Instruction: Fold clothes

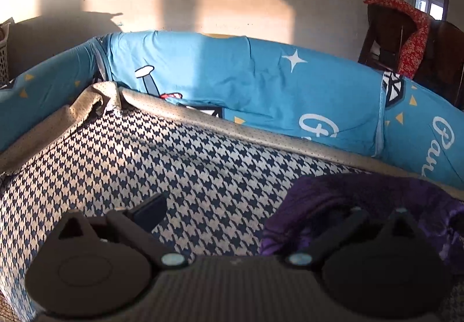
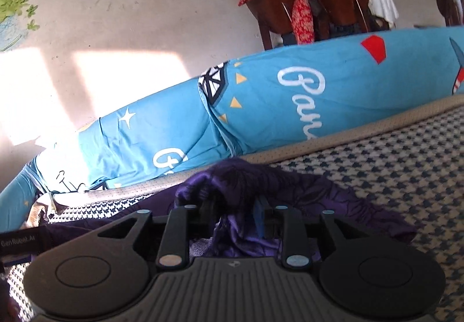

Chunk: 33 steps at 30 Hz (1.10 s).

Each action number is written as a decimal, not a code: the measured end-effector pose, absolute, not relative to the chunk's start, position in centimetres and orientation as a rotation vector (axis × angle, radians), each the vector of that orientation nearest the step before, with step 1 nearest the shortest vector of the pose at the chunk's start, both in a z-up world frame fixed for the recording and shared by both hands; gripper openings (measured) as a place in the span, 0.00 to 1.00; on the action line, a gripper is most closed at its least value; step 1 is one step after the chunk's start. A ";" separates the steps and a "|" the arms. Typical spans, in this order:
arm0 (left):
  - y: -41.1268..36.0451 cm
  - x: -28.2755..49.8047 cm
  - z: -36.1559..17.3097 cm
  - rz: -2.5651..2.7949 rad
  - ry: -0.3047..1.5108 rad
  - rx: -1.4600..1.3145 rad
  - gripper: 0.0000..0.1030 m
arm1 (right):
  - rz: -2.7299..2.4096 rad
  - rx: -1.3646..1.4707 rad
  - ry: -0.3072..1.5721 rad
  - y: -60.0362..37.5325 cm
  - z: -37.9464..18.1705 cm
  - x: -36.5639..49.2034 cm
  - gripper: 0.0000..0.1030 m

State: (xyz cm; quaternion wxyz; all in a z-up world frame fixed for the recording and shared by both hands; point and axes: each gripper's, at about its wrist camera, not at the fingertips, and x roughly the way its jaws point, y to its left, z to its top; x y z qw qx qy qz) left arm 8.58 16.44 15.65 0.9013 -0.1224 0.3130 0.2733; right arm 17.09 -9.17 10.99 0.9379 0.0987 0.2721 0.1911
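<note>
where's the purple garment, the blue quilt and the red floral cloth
purple garment (image 2: 240, 177), right wrist view, on the bunched top fold just beyond the tongs
blue quilt (image 1: 232, 72), left wrist view, on its plain middle stretch
red floral cloth (image 2: 301, 14), right wrist view, on the strip hanging down the chair

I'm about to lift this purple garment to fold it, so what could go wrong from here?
1. The right gripper has the purple garment bunched between its fingers, so a lift may drag a crumpled wad rather than a clean edge.
2. The left gripper is open and holds nothing, so the cloth would hang from one side and twist.
3. The blue quilt lies close behind, and lifted cloth may catch on it.
</note>
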 end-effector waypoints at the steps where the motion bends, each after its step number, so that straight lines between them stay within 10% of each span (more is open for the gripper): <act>1: 16.3 8.6 15.7 0.562 0.643 -0.252 1.00 | 0.397 0.186 0.544 -9.4 11.3 16.8 0.30; 18: 14.7 9.0 15.4 0.480 0.652 -0.213 1.00 | 0.656 0.062 0.729 -6.0 8.8 16.1 0.33; 24: 13.5 9.5 14.5 0.421 0.730 -0.137 1.00 | 0.589 0.073 0.737 -3.9 7.5 17.1 0.48; 33: 11.9 8.6 15.1 0.252 0.713 -0.108 1.00 | 0.619 0.222 0.674 -3.5 8.0 19.2 0.21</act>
